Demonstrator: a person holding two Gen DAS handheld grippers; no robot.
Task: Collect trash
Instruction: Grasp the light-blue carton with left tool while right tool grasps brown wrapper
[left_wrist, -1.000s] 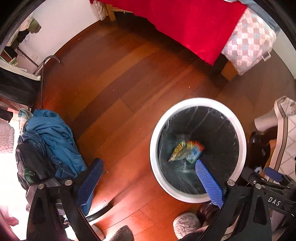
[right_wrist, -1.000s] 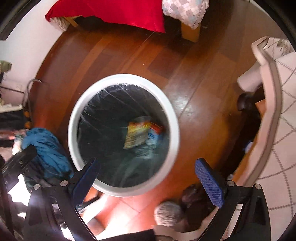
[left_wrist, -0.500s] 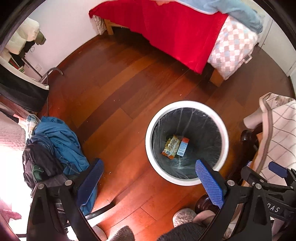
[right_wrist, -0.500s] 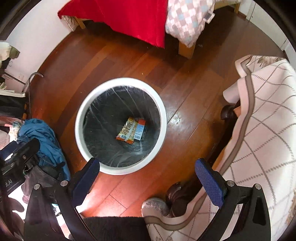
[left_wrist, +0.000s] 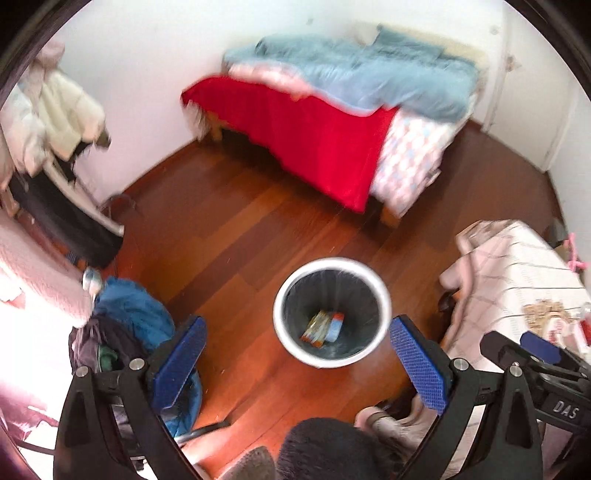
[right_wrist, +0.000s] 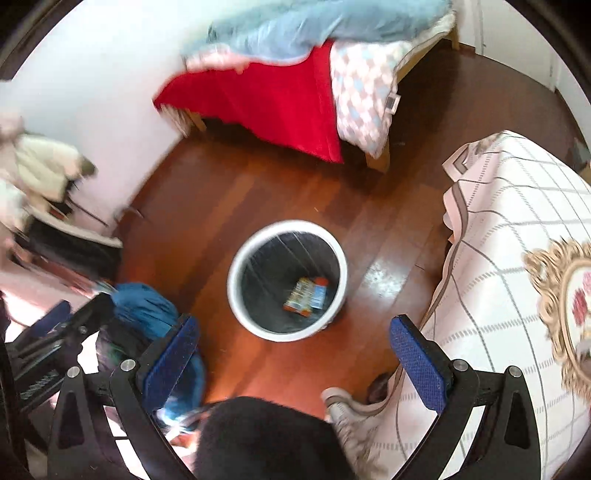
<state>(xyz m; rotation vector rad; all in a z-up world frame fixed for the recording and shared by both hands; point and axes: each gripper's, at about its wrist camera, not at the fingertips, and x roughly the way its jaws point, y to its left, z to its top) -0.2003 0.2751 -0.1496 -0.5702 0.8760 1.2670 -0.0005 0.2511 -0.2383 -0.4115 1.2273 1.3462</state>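
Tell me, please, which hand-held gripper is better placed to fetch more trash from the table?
Right, probably. The right hand-held gripper is open, empty and nearest the table; the left hand-held gripper sits farther away, near the bin.

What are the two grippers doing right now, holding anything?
Left gripper: open, holding nothing.
Right gripper: open, holding nothing.

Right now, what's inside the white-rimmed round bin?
White-rimmed round bin: a black liner and two flat snack wrappers at the bottom. Anything beneath them is hidden.

wrappers (left_wrist: 322, 328) in bin (left_wrist: 332, 360) — bed (left_wrist: 325, 147) behind
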